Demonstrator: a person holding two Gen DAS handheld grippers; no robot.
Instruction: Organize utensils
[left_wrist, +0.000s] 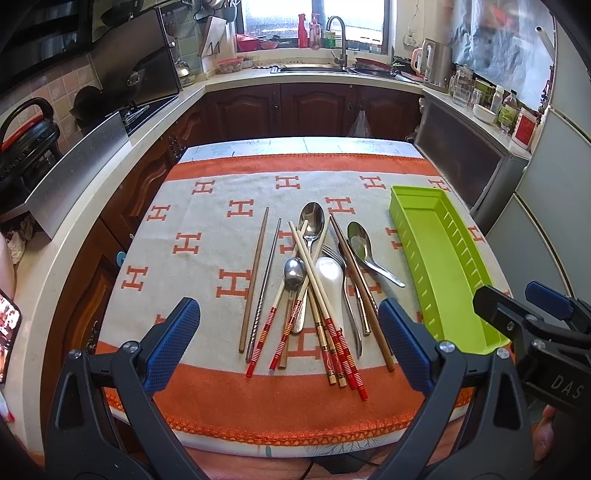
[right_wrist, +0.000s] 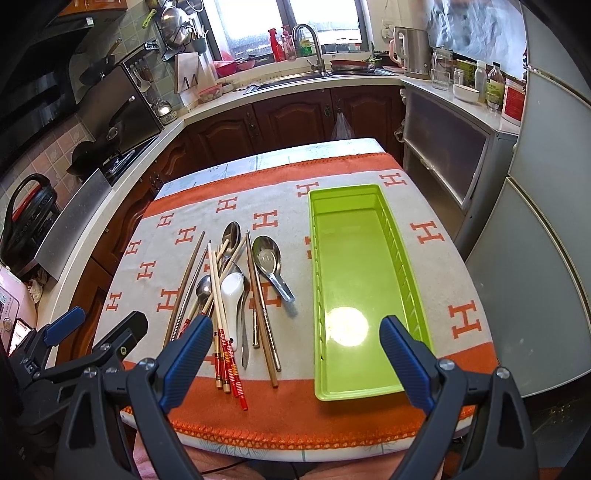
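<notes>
Left gripper (left_wrist: 290, 343): spread wide, nothing between the pads, poised above the near end of the utensil pile (left_wrist: 314, 288). Right gripper (right_wrist: 297, 354): likewise spread and empty, held over the near end of the green tray (right_wrist: 369, 393). Tray bare inside, lying on the towel (left_wrist: 177, 280) just right of the pile.

Pile made up of crossed chopsticks, metal spoons, a fork (left_wrist: 334, 254) and a white ceramic spoon (left_wrist: 328, 275), all overlapping. Two chopsticks (left_wrist: 260, 273) lying apart on the left, roughly parallel.

Risks noted:
- Dragging of neighbours when any buried piece is lifted; red-banded chopsticks (left_wrist: 341, 343) lying across the ceramic spoon and over the handles.
- Slipping of smooth metal handles from the pads, given a thin, rounded grip.
- Rolling of chopsticks toward the near table edge if nudged.
- Snagging of towel pile on a low pinch.
</notes>
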